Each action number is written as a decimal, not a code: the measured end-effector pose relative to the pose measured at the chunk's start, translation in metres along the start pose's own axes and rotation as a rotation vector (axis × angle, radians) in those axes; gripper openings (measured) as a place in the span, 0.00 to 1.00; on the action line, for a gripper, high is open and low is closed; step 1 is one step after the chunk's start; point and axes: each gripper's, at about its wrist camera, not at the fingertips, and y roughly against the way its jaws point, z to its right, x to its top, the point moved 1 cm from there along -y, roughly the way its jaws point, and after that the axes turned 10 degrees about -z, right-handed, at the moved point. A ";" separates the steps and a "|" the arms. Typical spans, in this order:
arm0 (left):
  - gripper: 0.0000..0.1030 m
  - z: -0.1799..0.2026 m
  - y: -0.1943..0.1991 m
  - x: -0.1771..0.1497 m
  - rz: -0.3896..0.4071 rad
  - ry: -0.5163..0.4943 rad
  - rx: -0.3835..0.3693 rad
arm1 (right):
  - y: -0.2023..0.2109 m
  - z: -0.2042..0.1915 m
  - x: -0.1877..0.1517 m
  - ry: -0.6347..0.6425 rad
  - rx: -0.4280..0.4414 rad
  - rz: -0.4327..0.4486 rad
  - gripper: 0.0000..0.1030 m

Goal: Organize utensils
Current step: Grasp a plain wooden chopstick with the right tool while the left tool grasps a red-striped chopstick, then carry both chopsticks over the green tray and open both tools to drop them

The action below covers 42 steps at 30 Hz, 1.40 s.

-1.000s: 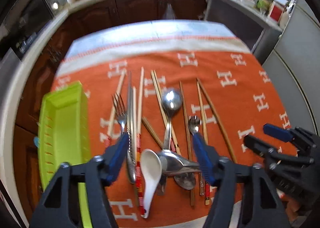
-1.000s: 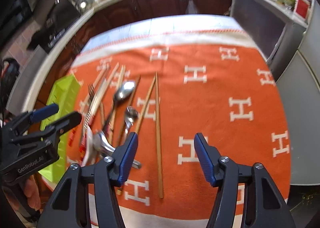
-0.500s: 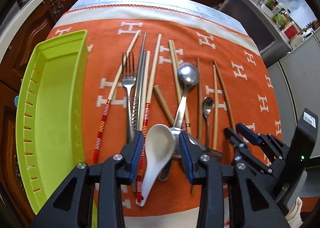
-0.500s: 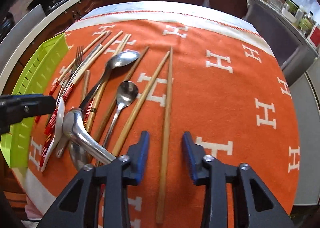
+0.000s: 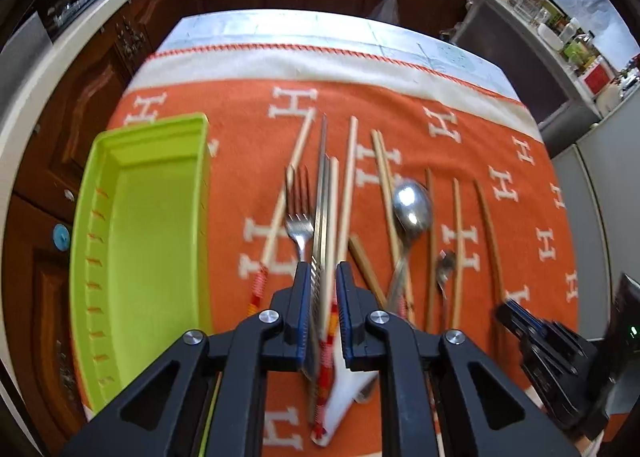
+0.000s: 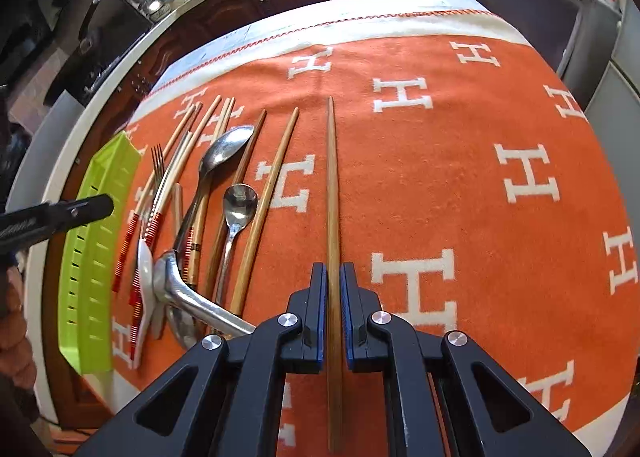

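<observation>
Two black tools with blue pads. Left tool nearly closed around paired steel chopsticks beside silver fork, near surface's left edge and lime-green plastic tray. Right tool pinching single brown wooden chopstick, lying mid-surface on orange H-patterned cloth.

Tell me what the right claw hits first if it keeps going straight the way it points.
The right claw already straddles the lone wooden chopstick. Straight ahead it would slide along that stick, then over bare orange cloth; nothing else seems in line, though depth is unclear.
</observation>
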 end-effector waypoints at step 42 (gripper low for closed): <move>0.03 -0.019 -0.069 0.051 -0.232 -0.110 0.153 | 0.013 -0.001 -0.003 -0.023 0.050 -0.011 0.06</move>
